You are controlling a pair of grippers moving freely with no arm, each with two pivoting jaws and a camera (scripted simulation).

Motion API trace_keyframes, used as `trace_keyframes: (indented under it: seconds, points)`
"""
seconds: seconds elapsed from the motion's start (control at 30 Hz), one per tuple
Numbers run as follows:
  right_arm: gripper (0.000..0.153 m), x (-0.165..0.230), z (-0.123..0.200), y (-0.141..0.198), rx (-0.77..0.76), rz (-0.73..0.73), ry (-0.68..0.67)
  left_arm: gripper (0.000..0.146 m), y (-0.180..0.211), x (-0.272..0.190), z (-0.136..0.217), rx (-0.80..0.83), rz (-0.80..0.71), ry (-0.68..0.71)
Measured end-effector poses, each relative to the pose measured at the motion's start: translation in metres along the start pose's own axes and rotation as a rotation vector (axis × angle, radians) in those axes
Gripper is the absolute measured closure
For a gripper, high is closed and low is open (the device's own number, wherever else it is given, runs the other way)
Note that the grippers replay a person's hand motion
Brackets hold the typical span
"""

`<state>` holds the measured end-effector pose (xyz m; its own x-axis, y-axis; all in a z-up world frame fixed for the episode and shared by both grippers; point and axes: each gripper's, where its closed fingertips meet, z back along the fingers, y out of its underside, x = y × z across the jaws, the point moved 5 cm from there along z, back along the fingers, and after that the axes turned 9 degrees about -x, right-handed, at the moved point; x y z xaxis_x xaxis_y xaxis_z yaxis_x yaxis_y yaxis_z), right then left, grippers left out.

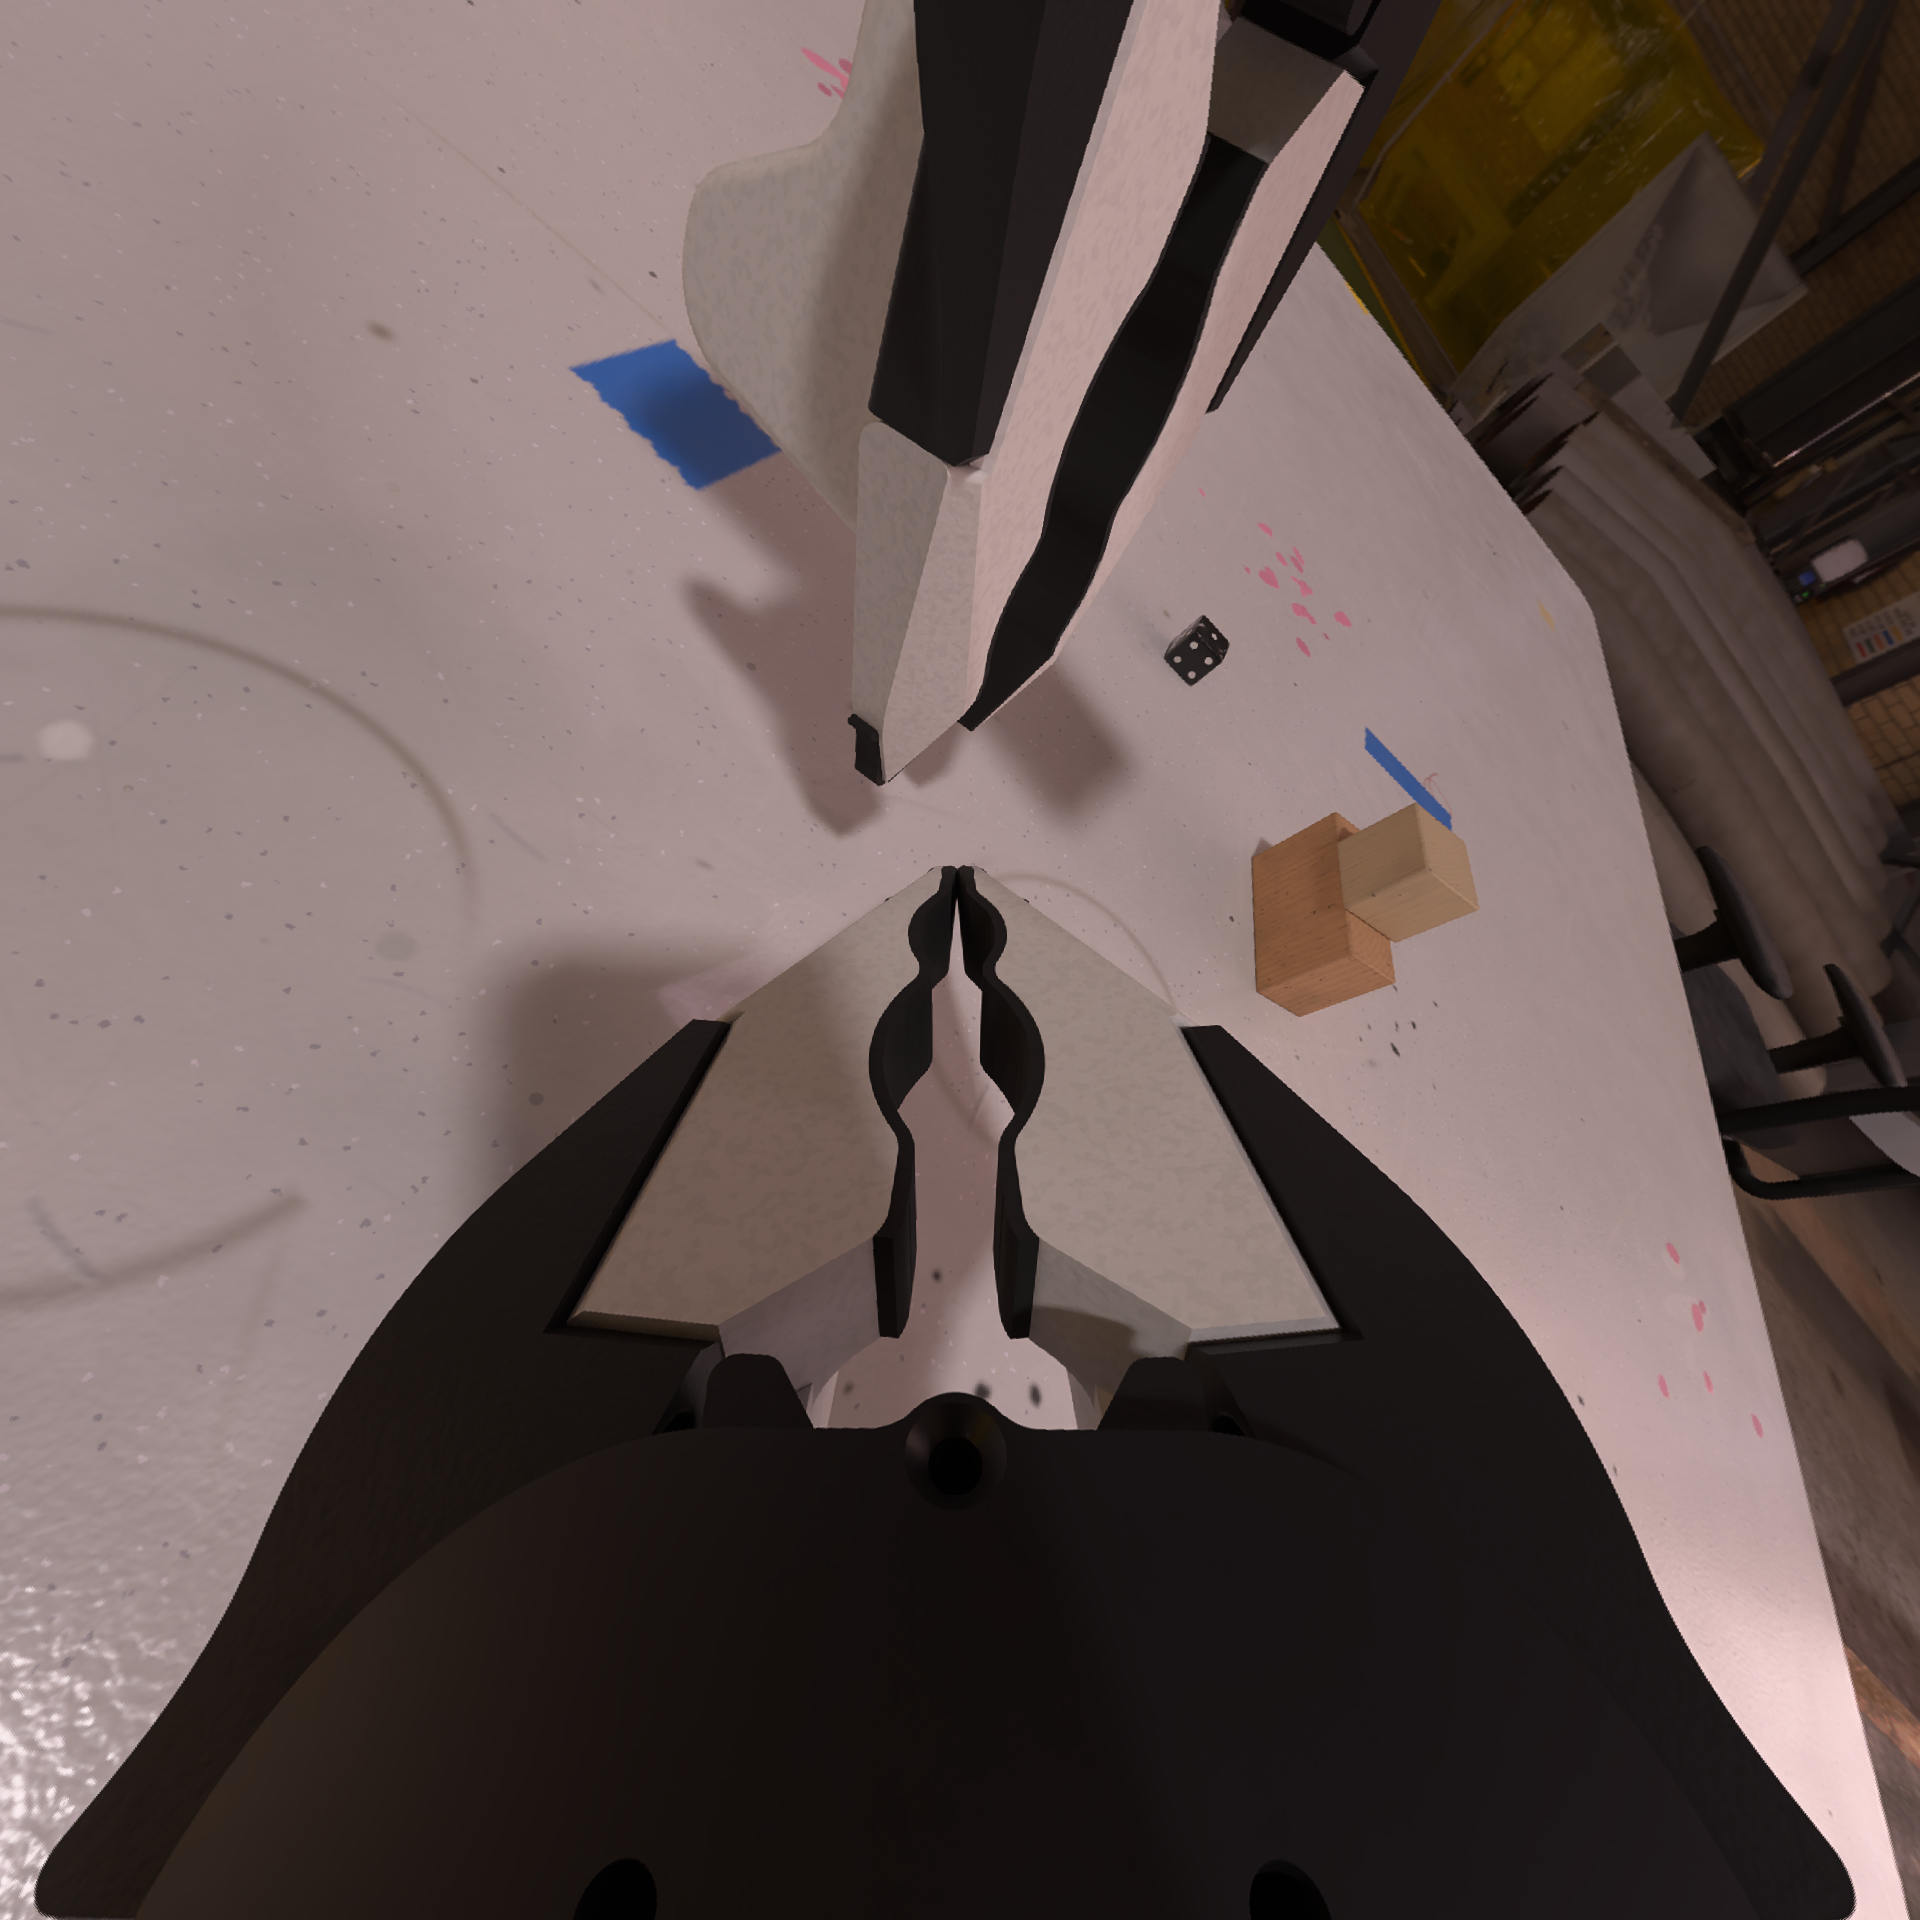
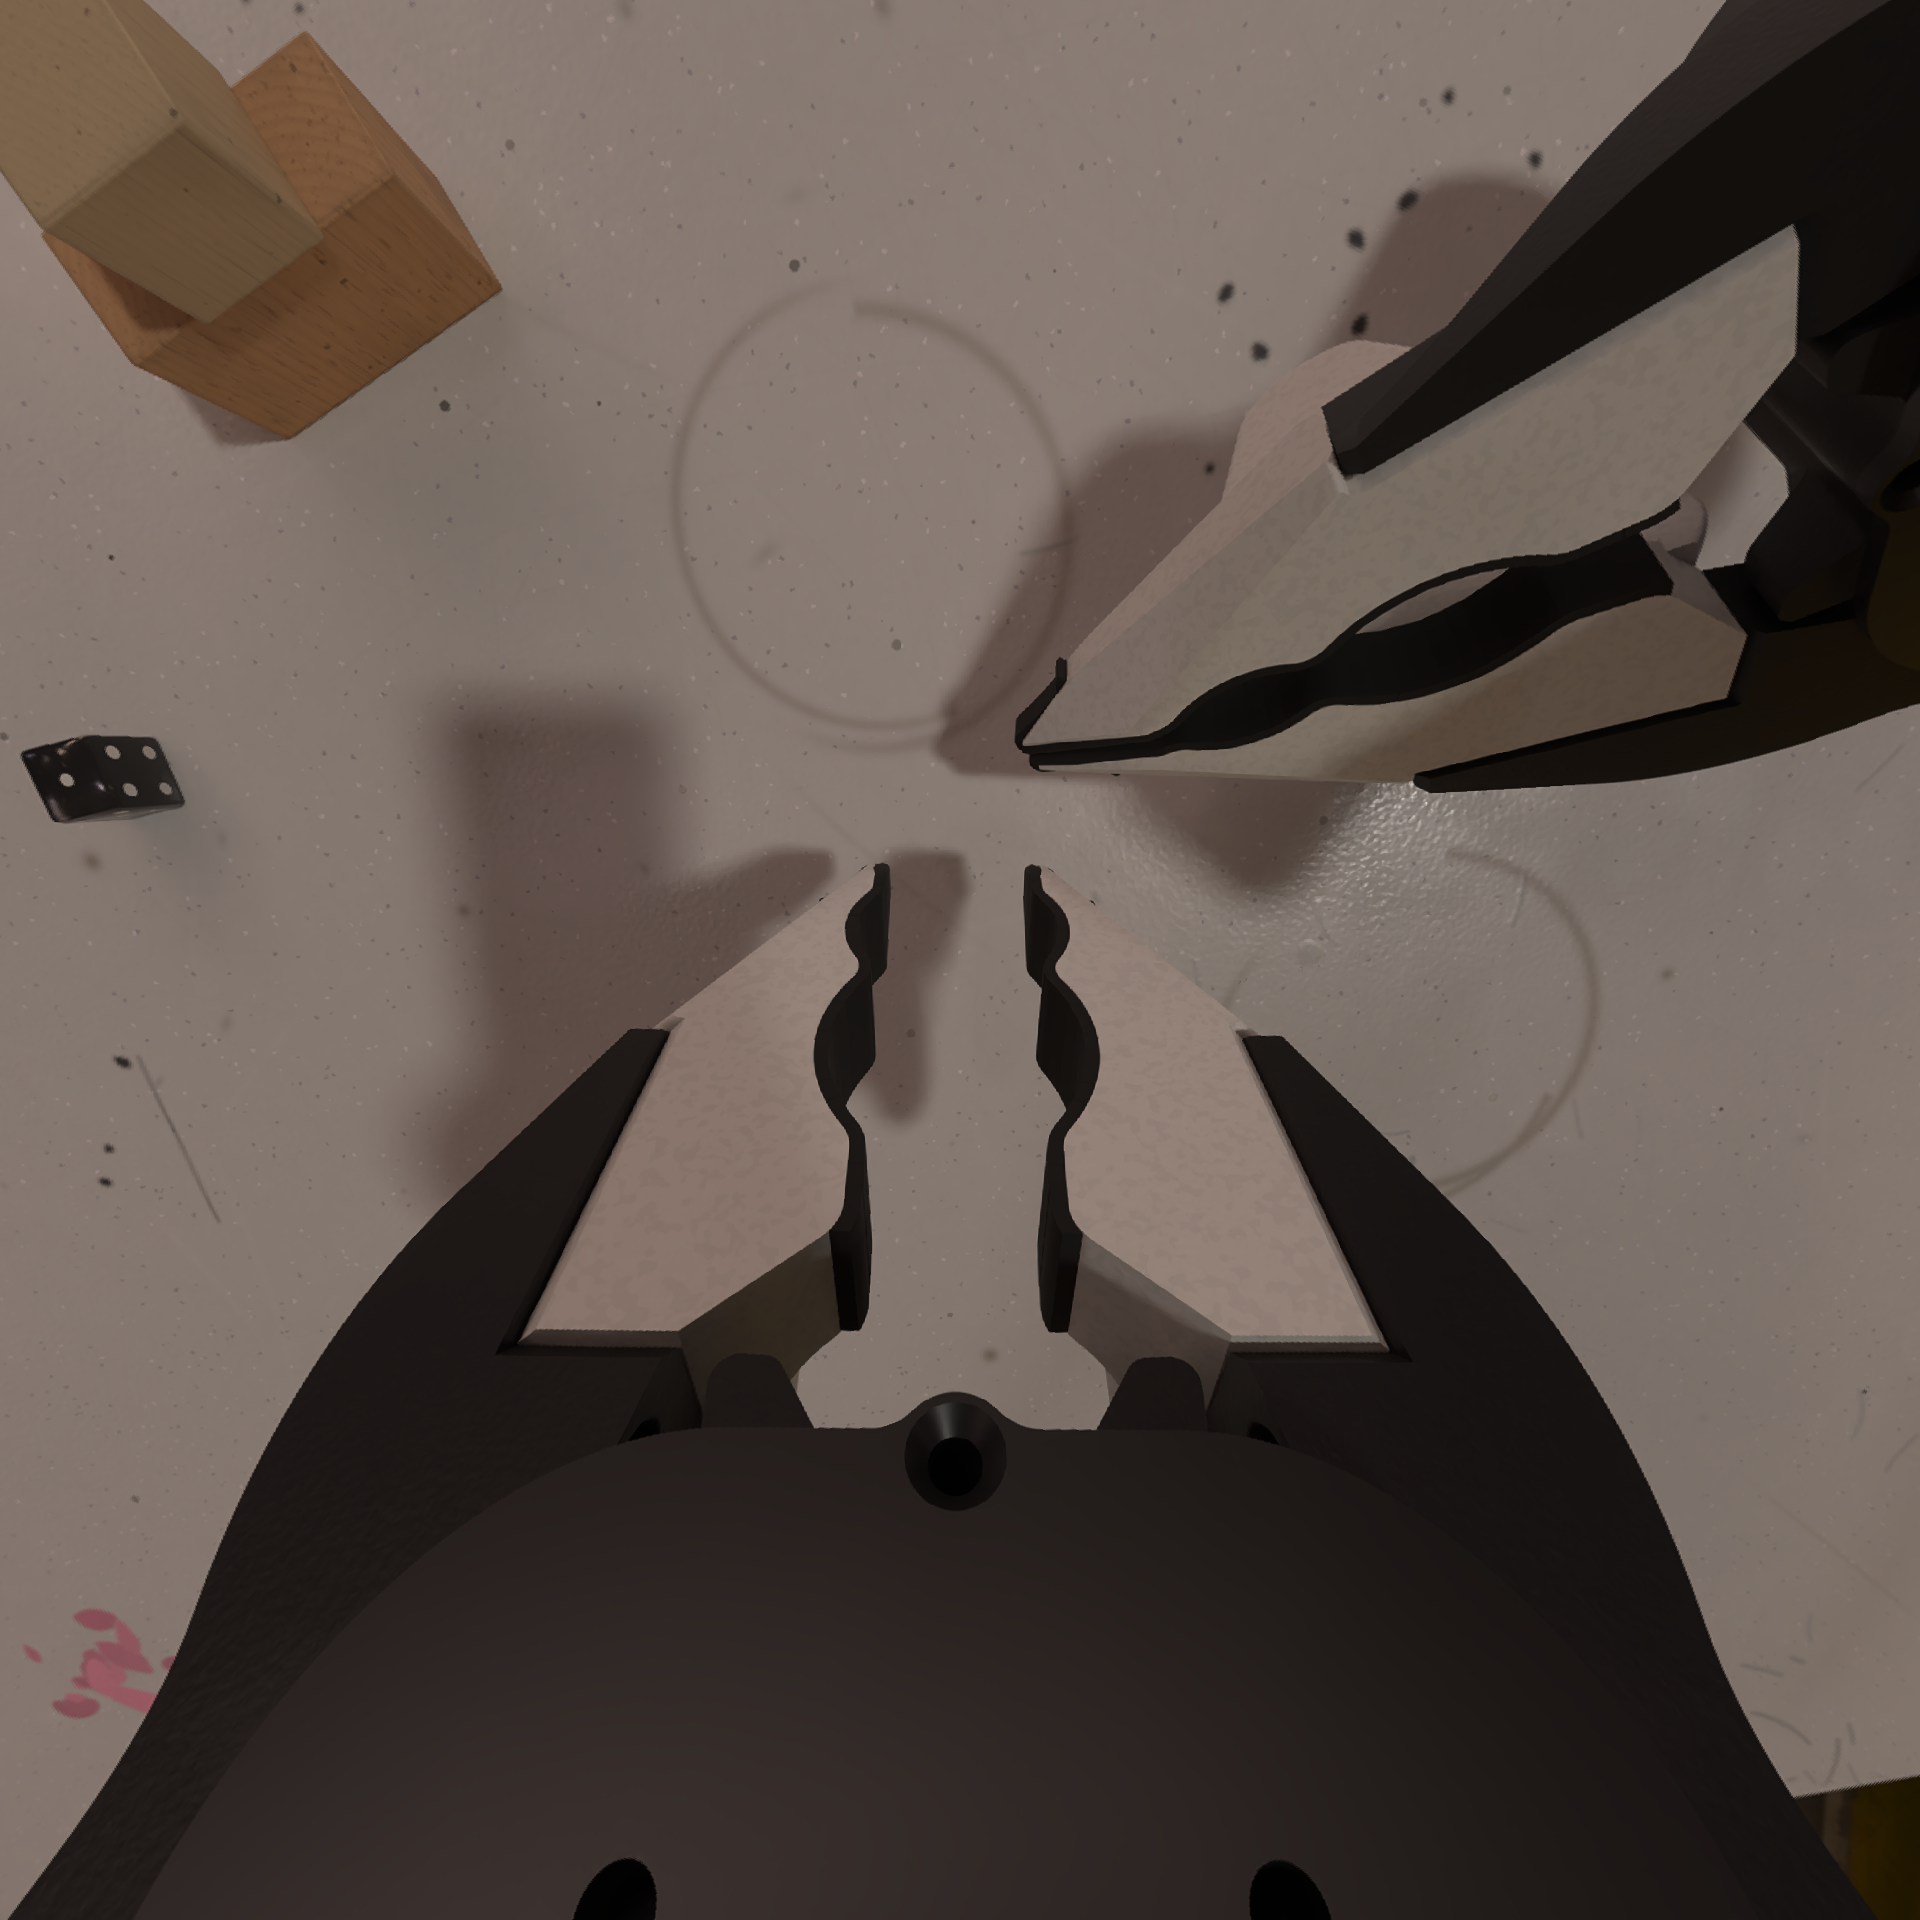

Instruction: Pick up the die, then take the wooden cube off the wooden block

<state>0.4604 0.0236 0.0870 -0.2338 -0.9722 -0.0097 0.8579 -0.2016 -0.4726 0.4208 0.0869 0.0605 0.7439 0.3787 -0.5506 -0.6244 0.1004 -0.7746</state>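
Note:
A small black die (image 1: 1197, 650) with white pips lies on the white table (image 1: 312, 935), apart from both grippers. A pale wooden cube (image 1: 1408, 871) sits on a darker wooden block (image 1: 1314, 935) near the table's right edge. My left gripper (image 1: 956, 873) is shut and empty, hovering over bare table. My right gripper (image 1: 920, 738) points toward it from the far side. In the right wrist view, my right gripper (image 2: 956, 878) is open and empty; the die (image 2: 104, 777) is at the far left, and the cube (image 2: 156, 156) and block (image 2: 312, 291) are at the upper left. The left gripper (image 2: 1039, 743) shows at right.
A blue tape patch (image 1: 675, 410) and a thin blue tape strip (image 1: 1405, 774) are stuck on the table. The table's edge runs down the right side of the left wrist view, with dark stools (image 1: 1766, 987) beyond it. Pink specks (image 1: 1299, 592) lie by the die.

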Motion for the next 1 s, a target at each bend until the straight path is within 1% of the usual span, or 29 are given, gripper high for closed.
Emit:
trace_keyframes:
  seconds: [0.13, 0.2, 0.23, 0.27, 0.3, 0.37, 0.43, 0.47, 0.5, 0.53, 0.57, 0.63, 0.67, 0.7, 0.77, 0.87, 0.93, 1.0]
  points:
    - [0.127, 0.000, 0.001, 0.001, -0.015, -0.035, -0.001, 0.146, -0.001, 0.000, 0.000, -0.008, -0.002, -0.007]
    - [0.125, -0.001, 0.003, 0.003, -0.019, -0.134, -0.005, 0.146, -0.003, 0.000, 0.001, -0.034, 0.004, 0.001]
    - [0.120, -0.003, 0.007, 0.005, -0.005, -0.169, 0.011, 0.146, -0.004, 0.001, 0.002, -0.049, 0.013, 0.006]
    - [0.110, -0.002, 0.012, 0.006, -0.001, -0.170, 0.029, 0.146, -0.005, 0.001, 0.004, -0.065, 0.023, 0.011]
    - [0.105, -0.001, 0.018, 0.007, 0.011, -0.159, 0.043, 0.146, -0.007, 0.001, 0.005, -0.084, 0.027, 0.015]
    - [0.101, -0.001, 0.033, 0.006, 0.041, -0.174, 0.103, 0.144, -0.008, 0.000, 0.008, -0.111, 0.026, 0.026]
    - [0.102, 0.003, 0.045, 0.001, 0.010, -0.226, 0.146, 0.141, -0.009, 0.000, 0.009, -0.123, 0.021, 0.033]
    - [0.103, 0.005, 0.051, -0.001, 0.018, -0.256, 0.168, 0.140, -0.010, -0.001, 0.010, -0.128, 0.018, 0.031]
    - [0.106, 0.009, 0.056, -0.004, 0.036, -0.284, 0.199, 0.139, -0.009, -0.002, 0.011, -0.132, 0.014, 0.029]
    - [0.112, 0.015, 0.062, -0.008, 0.046, -0.314, 0.233, 0.137, -0.009, -0.003, 0.012, -0.137, 0.016, 0.031]
    - [0.115, 0.022, 0.069, -0.013, 0.052, -0.347, 0.265, 0.134, -0.007, -0.005, 0.014, -0.143, 0.024, 0.040]
    - [0.116, 0.041, 0.080, -0.020, 0.087, -0.437, 0.338, 0.125, -0.004, -0.012, 0.020, -0.178, 0.048, 0.065]
    - [0.115, 0.054, 0.083, -0.023, 0.090, -0.491, 0.351, 0.120, -0.002, -0.017, 0.024, -0.195, 0.052, 0.070]
    - [0.112, 0.067, 0.083, -0.025, 0.084, -0.548, 0.363, 0.116, 0.001, -0.022, 0.026, -0.205, 0.050, 0.071]
    - [0.109, 0.097, 0.076, -0.026, 0.084, -0.683, 0.376, 0.109, 0.008, -0.037, 0.029, -0.192, -0.002, 0.041]
    - [0.105, 0.138, 0.051, -0.022, 0.073, -0.882, 0.352, 0.099, 0.007, -0.067, 0.028, -0.197, -0.123, 0.012]
    - [0.105, 0.160, 0.034, -0.017, 0.101, -0.973, 0.354, 0.096, 0.001, -0.092, 0.020, -0.179, -0.231, -0.012]
    - [0.105, 0.175, 0.020, -0.016, 0.080, -1.063, 0.365, 0.095, -0.004, -0.120, 0.006, -0.147, -0.341, 0.001]
